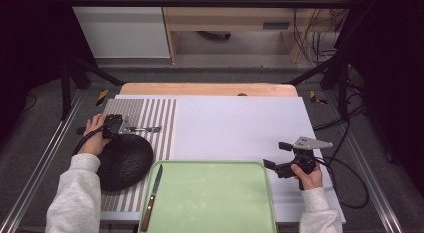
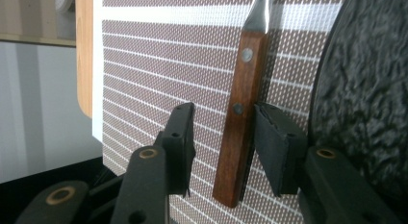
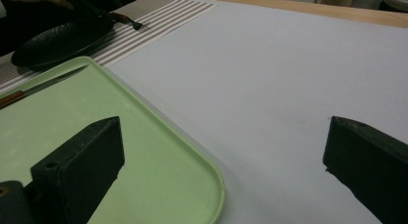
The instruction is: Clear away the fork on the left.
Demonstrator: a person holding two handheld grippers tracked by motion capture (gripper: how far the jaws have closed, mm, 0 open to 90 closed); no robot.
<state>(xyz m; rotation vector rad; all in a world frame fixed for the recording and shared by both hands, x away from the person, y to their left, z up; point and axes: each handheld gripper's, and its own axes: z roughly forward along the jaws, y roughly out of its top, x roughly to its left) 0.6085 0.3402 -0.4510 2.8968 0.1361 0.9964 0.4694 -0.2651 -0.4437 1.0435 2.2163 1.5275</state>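
One person is working at the table, one two-jaw gripper in each hand. Starting at the left, the left gripper (image 1: 129,127) is lying low over a single striped placemat (image 1: 161,118), with its jaws straddling the wooden handle of a fork (image 2: 243,113). In the left gripper view, one pad (image 2: 274,154) is sitting against the handle's edge while the other is standing just clear of it, so the claw is part-closed around the handle and not yet pinching. The fork is lying flat on the mat, just beside one round black plate (image 1: 122,160) with a rough, pebbled surface.

Further right, one pale green tray (image 1: 215,203) is sitting at the near edge, and one wooden-handled knife (image 1: 151,197) is resting along its left rim.

At the right, the right gripper (image 1: 274,157) is hovering near the tray's right corner with its jaws spread wide and nothing between them.

A white sheet (image 1: 240,128) is covering most of the wooden tabletop (image 1: 207,89). Grey floor is surrounding the table, with black frame bars, loose cables and pale wooden furniture standing beyond it.
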